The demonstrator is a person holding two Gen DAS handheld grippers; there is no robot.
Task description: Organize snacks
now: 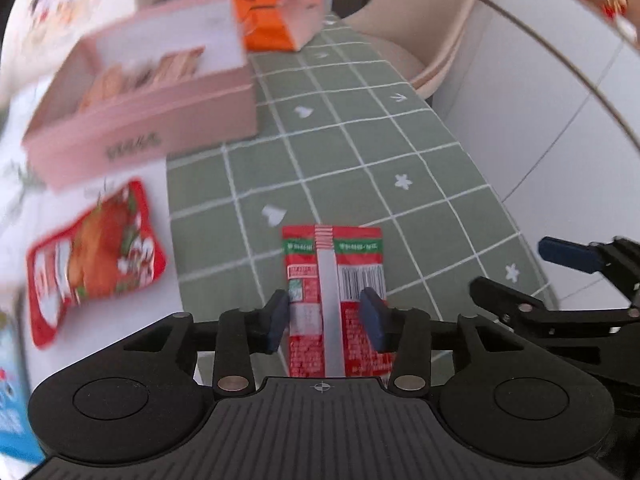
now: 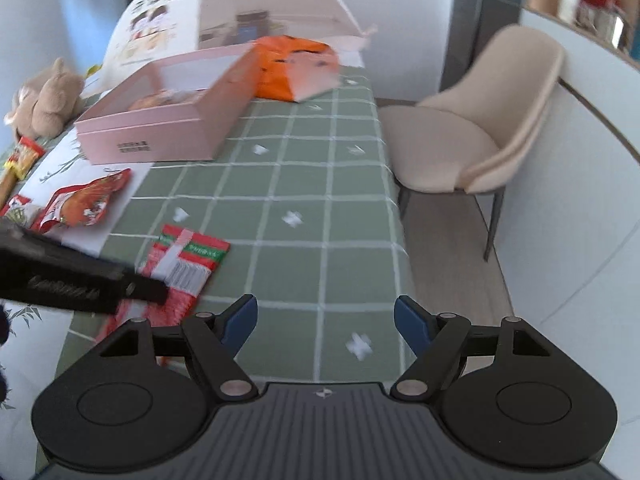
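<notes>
A red snack packet (image 1: 334,280) with a silver back seam lies face down on the green checked tablecloth (image 1: 360,152), between the fingers of my left gripper (image 1: 329,316). The jaws stand apart on either side of the packet and do not pinch it. The packet also shows in the right wrist view (image 2: 184,260), partly under the left gripper's body. My right gripper (image 2: 326,326) is open and empty above the cloth, to the right of the packet. An open pink box (image 1: 152,96) with snacks inside stands at the back left. A second red packet (image 1: 96,256) lies left on white paper.
An orange bag (image 1: 264,12) and a pink carton lie behind the box. A plush toy (image 2: 44,96) and more snack packets (image 2: 22,160) sit far left. A beige chair (image 2: 480,120) stands right of the table. The table's right edge drops to the floor.
</notes>
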